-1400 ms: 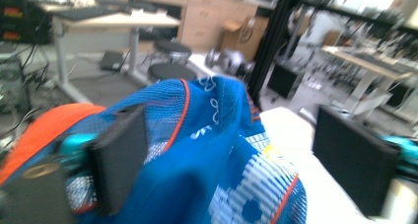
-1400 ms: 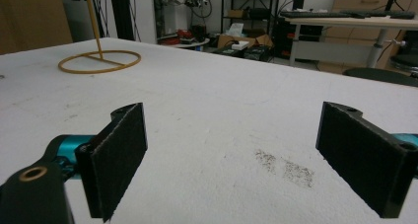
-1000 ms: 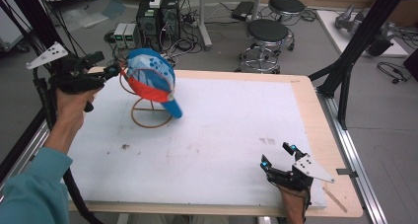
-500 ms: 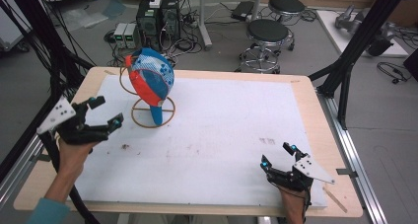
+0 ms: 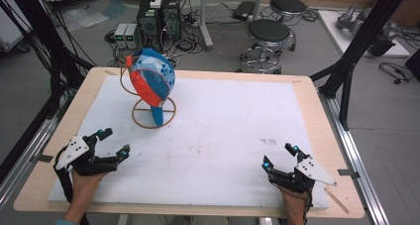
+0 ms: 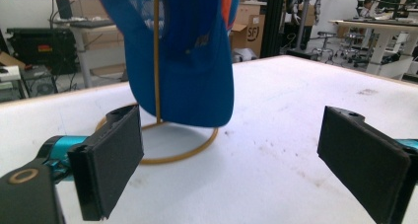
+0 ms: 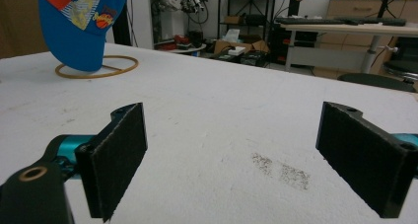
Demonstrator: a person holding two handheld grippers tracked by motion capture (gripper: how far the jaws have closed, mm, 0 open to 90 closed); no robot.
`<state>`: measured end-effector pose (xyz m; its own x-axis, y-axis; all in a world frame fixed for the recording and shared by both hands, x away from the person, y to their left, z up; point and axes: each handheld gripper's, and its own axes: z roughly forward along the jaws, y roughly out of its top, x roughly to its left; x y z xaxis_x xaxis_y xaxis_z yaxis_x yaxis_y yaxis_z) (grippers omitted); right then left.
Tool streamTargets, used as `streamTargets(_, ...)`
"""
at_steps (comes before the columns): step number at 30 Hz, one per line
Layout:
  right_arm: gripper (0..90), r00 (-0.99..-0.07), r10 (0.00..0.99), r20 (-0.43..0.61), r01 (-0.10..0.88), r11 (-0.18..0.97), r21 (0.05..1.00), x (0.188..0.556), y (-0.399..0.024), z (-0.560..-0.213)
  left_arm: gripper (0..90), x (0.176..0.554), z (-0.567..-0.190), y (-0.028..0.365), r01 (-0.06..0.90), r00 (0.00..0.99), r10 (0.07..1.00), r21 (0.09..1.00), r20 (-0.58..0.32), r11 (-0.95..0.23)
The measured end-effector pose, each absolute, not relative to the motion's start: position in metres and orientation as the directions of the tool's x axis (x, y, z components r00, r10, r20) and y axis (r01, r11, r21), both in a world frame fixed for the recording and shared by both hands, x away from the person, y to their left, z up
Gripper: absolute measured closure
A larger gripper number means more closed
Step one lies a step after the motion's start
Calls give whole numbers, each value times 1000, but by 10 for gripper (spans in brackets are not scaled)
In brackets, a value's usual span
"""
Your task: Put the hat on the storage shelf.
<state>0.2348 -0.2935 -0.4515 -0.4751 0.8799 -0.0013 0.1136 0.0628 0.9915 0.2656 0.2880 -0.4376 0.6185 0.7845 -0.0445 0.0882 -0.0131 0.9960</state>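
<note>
Both my claws released, empty: left gripper (image 5: 113, 141) at table's 7 o'clock, right gripper (image 5: 279, 154) at 5. Baseball cap (image 5: 151, 78) hangs on wire stand (image 5: 153, 118) at 11. Light, floppy mesh; I'd pinch the stiff brim (image 6: 190, 93), lift gently.

White mat (image 5: 237, 136) on table; stools (image 5: 268, 34), PCs (image 5: 159, 14) behind.
</note>
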Motion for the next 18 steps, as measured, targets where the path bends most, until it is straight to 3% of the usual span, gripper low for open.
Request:
streamTargets(7,110,-473,881,-1,102,56,993,234,-294,-452,106,267,-451,285,119,615,787,992,-49,-31)
streamTargets(18,110,-476,879,-4,90,53,994,233,-295,-452,111,263,-452,285,79,610,792,996,-21,-35)
